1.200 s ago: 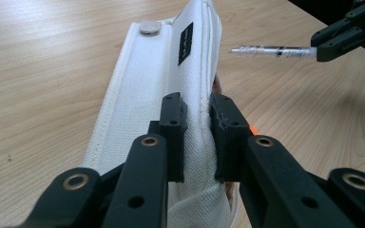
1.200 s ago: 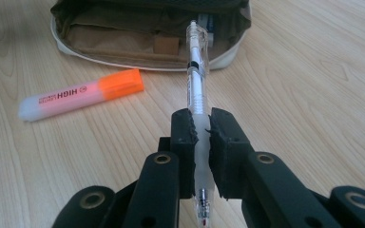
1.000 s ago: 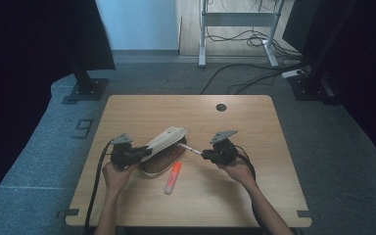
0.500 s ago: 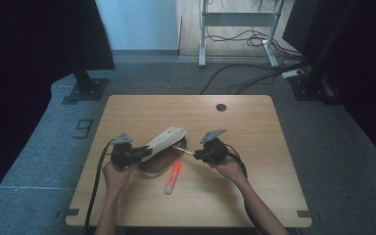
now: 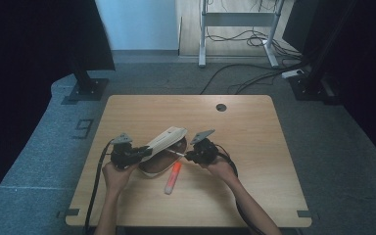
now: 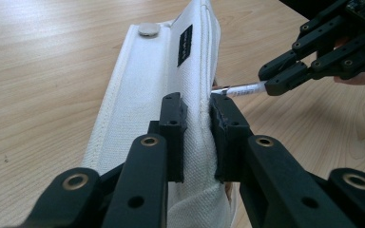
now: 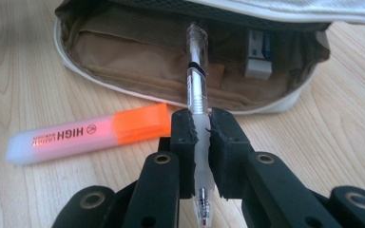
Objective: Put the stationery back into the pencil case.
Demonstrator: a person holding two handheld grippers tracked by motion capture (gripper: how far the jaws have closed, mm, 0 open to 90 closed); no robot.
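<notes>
Pencil case sits near the front-left of the wooden table, w/ its flap lifted. Outside is off-white woven canvas w/ stitched edging, a round metal snap and a small black label on the flap. Inside is tan fabric lining, soft and creased, w/ a pocket across it; a white eraser w/ blue sleeve stands at the far right of the opening.

Left gripper: jaws narrow, clamped on the flap's edge, cloth bunched between the black ribbed pads, holding the flap up.

Right gripper: jaws pinched tight on a clear plastic pen, approx. at its frosted grip section. Pen is slim, round, transparent barrel w/ a black band; its far end pokes into the case mouth, above the lining. In the left gripper view the pen shows white and thin, reaching under the flap.

Orange highlighter lies flat on the table just beside the case's front rim; not clear if touching. Chunky, flattish body, translucent pale-pink barrel printed "HIGH", solid orange cap, glossy plastic.

Table top: light wood grain, matte, rounded corners, a dark round cable hole near the far edge.
</notes>
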